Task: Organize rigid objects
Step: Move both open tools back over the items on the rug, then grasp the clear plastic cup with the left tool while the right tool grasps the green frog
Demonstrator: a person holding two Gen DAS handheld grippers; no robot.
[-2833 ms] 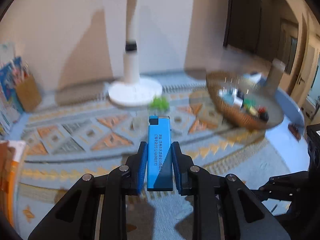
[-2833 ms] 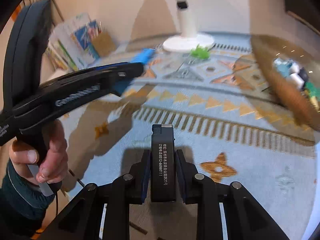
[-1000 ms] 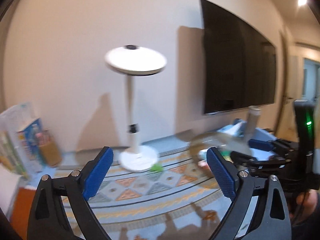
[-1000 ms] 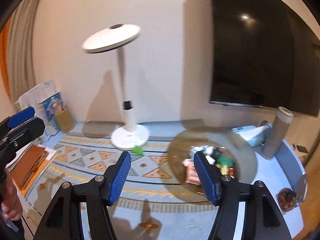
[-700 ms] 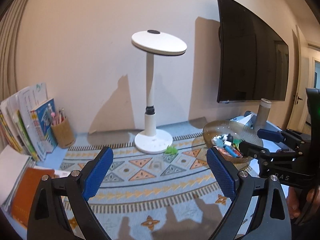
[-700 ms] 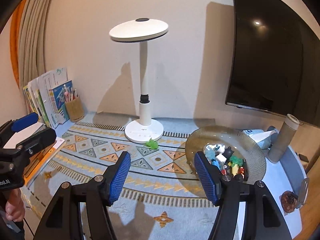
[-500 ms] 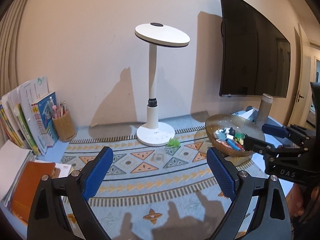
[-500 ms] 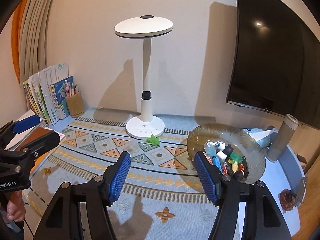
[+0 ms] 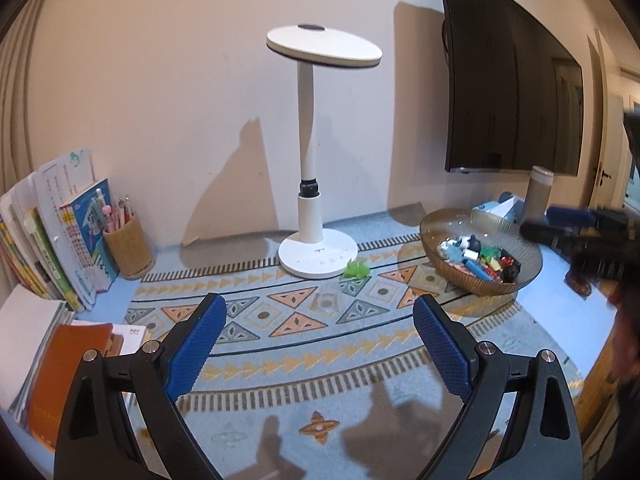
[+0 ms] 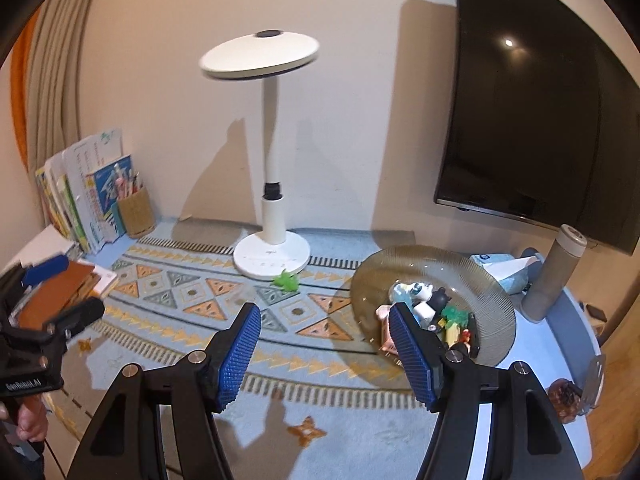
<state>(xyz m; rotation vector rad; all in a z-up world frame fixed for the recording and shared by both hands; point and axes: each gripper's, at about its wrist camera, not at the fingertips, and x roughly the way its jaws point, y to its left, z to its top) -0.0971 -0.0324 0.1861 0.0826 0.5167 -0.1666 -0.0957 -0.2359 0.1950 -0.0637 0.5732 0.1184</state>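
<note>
An amber ribbed glass bowl (image 9: 436, 228) (image 10: 492, 288) stands at the right of the patterned mat and holds several small toys and lighters. A small green toy (image 9: 356, 269) (image 10: 287, 280) lies on the mat beside the lamp base. My left gripper (image 9: 320, 322) hovers open over the near mat with nothing between its blue pads. My right gripper (image 10: 324, 330) is open too and empty, raised above the mat just left of the bowl. In the left wrist view the right gripper (image 9: 568, 226) shows blurred at the far right, and the left gripper (image 10: 60, 288) shows at the left edge of the right wrist view.
A white desk lamp (image 9: 318, 248) (image 10: 272, 256) stands at the back centre. Books (image 9: 48, 240) and a pencil cup (image 9: 129, 246) fill the back left, with notebooks (image 9: 68, 364) in front. A grey flask (image 10: 554, 276) and a tissue pack (image 10: 504, 266) stand behind the bowl, under a wall screen (image 10: 532, 120).
Both grippers held lighters earlier, blue in the left and black in the right; now both are open and empty. The left view has sunk and tilted toward the mat; the right gripper shifted slightly.
</note>
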